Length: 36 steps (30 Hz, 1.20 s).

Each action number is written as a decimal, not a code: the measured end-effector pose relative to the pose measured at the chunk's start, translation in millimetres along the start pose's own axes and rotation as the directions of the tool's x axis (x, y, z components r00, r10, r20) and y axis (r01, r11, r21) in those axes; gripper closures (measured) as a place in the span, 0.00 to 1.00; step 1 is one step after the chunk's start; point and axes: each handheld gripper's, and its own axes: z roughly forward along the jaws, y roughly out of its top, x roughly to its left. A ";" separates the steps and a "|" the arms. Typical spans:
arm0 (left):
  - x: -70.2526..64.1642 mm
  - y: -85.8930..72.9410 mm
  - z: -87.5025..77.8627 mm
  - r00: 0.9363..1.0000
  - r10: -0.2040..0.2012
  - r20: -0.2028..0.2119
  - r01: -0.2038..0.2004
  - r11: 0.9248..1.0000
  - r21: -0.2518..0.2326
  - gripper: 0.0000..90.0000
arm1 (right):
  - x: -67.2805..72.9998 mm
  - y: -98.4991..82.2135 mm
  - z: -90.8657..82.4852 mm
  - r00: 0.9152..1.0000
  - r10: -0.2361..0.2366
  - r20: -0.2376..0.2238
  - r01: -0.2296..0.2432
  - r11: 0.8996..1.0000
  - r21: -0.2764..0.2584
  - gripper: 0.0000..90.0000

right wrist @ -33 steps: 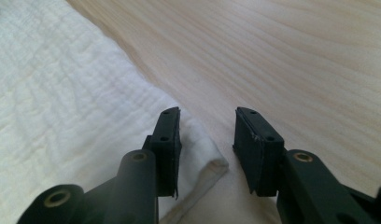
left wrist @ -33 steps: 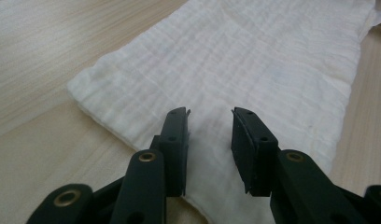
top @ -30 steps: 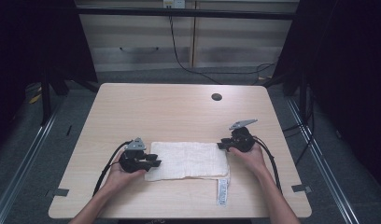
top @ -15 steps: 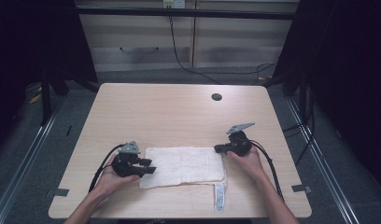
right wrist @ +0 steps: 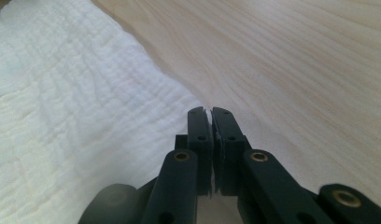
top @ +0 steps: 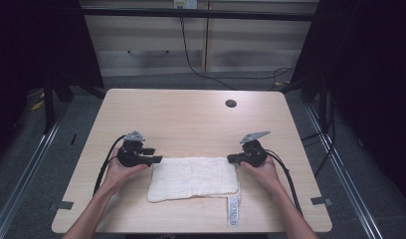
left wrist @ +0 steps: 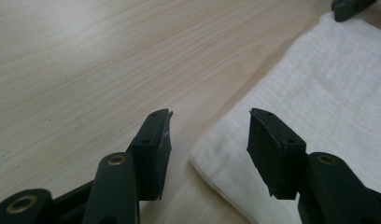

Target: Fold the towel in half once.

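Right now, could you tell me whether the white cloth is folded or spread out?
Folded: the white cloth lies as a compact rectangle, with stacked layers showing at its edge.

Light wood-grain table (top: 191, 119), rounded corners, with a dark round grommet hole (top: 231, 103) near its far right edge. Beyond it: pale cabinet fronts (top: 156, 42) with a black cable (top: 187, 50) hanging down across them (runs on along the grey floor (top: 61, 134)). Metal rails (top: 22, 174) flank the table.
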 end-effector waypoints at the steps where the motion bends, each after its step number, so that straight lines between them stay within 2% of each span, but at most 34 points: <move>1: 1.3 -0.5 2.3 1.000 0.004 -0.003 -0.004 1.000 0.007 0.51 | -0.4 -0.1 0.0 1.000 -0.001 0.002 0.001 1.000 0.005 0.97; 3: 1.7 -2.0 5.6 1.000 0.014 -0.008 -0.014 0.999 0.028 0.50 | -0.9 -0.6 0.4 1.000 0.003 0.000 -0.003 1.000 0.003 0.97; 6: 1.1 -2.7 7.7 1.000 0.021 -0.001 -0.021 0.999 0.027 0.52 | -0.8 -0.4 0.3 1.000 0.003 0.001 -0.003 1.000 0.001 0.97; 9: -4.7 -2.0 10.0 0.998 0.062 -0.025 -0.061 0.997 0.039 0.57 | -1.2 -0.8 0.3 1.000 0.010 -0.002 -0.010 1.000 0.000 0.97; 10: -5.7 -1.6 10.3 0.997 0.060 -0.042 -0.058 0.998 0.036 0.57 | -1.3 -0.8 0.3 1.000 0.013 -0.004 -0.013 1.000 -0.001 0.97; 12: -5.5 -1.6 11.4 0.997 0.062 -0.037 -0.060 0.998 0.035 0.59 | -1.7 -0.9 0.4 1.000 0.016 -0.005 -0.016 1.000 0.000 0.97; 14: -6.1 -3.1 12.3 0.996 0.078 -0.048 -0.075 0.996 0.056 0.60 | -1.8 -0.8 0.4 1.000 0.014 -0.002 -0.014 1.000 -0.001 0.97; 19: -9.9 -6.6 10.8 0.991 0.110 -0.077 -0.106 0.993 0.054 0.65 | -1.6 -0.6 -0.3 1.000 0.019 -0.007 -0.019 1.000 -0.003 0.97; 21: -11.0 -8.5 9.7 0.992 0.112 -0.064 -0.109 0.993 0.048 0.78 | -1.7 -0.3 -1.8 1.000 0.022 -0.005 -0.022 1.000 -0.007 0.97; 23: -10.3 -10.4 9.1 0.994 0.097 -0.045 -0.096 0.995 0.038 0.89 | -1.0 0.5 -3.9 1.000 0.026 -0.009 -0.026 0.999 -0.024 0.97; 25: -9.8 -10.0 9.5 0.997 0.060 -0.048 -0.058 0.998 0.033 0.94 | 2.5 3.1 -7.3 1.000 0.022 -0.019 -0.023 0.999 -0.044 0.97; 29: -7.1 -11.0 7.5 0.999 0.032 -0.032 -0.031 0.999 0.017 0.95 | 6.6 7.0 -12.3 1.000 0.011 -0.015 -0.012 0.997 -0.072 0.97; 33: -6.7 -9.4 2.8 0.999 0.030 -0.028 -0.030 1.000 -0.002 0.96 | 7.1 9.0 -16.3 1.000 0.024 -0.010 -0.024 0.995 -0.098 0.97; 36: -6.1 -8.5 0.0 0.999 0.026 -0.032 -0.027 1.000 -0.016 0.96 | 14.5 14.9 -22.0 1.000 -0.007 0.002 0.007 0.993 -0.118 0.97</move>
